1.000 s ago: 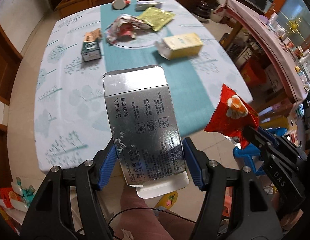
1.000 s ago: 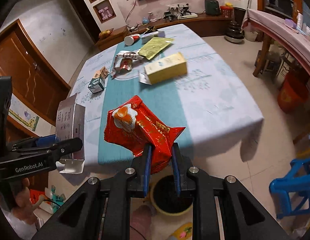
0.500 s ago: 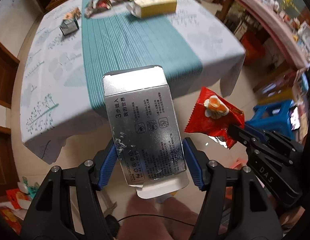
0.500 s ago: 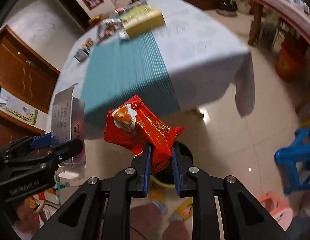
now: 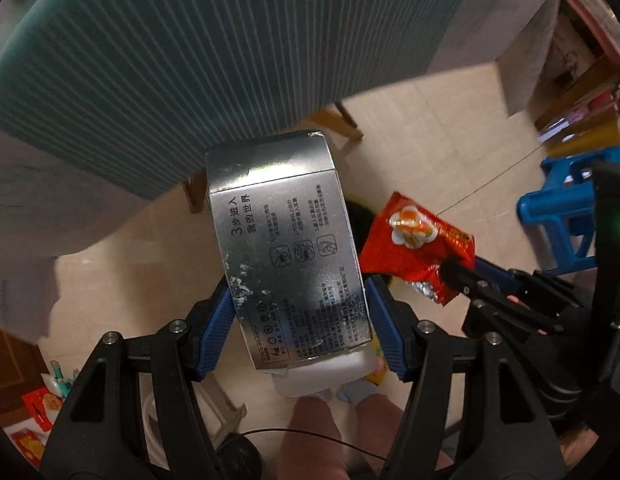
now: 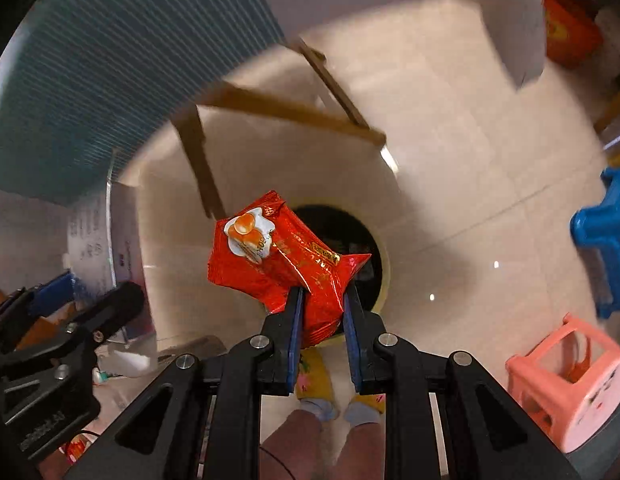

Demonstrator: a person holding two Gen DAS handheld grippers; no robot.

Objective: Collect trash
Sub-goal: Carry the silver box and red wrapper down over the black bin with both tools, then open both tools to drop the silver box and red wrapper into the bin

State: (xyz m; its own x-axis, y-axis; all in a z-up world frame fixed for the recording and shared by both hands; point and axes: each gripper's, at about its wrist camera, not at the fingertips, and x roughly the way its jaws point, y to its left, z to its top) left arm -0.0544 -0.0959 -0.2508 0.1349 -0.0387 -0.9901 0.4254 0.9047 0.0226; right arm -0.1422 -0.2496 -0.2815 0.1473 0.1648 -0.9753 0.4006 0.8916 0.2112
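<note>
Left tool [image 5: 300,308]: jaws wide, blue pads pressed against the two long sides of a silver carton [image 5: 286,252], which it holds near the carton's lower end; the carton's closed end points to 12 o'clock and a loose white flap hangs at 6 o'clock. Right tool [image 6: 320,312]: jaws narrow, clamped on the crimped tail of a red snack wrapper [image 6: 282,256], whose printed body fans out toward 11 o'clock. In the left wrist view the same wrapper sits at 3 o'clock of the carton, just beside it but apart.

Directly behind the wrapper in the right wrist view lies the dark round mouth of a bin [image 6: 384,280] with a pale rim, standing on the tiled floor [image 6: 470,160]. The counter [image 5: 190,60], draped in a teal-striped cloth, fills the field from 9 to 12 o'clock. A blue stool [image 6: 602,240] and a pink stool [image 6: 566,384] stand at 3 to 4 o'clock; the person's feet show at 6 o'clock.

Handling, by judgement: the carton looks empty, light and thin-walled, so side pressure may buckle it; a hold across the panels near a folded end is stiffest. Its foil face is likely slippery. The wrapper is limp, crinkly film of negligible weight; the sealed seam gives the surest purchase, and it may cling or drift on release.
</note>
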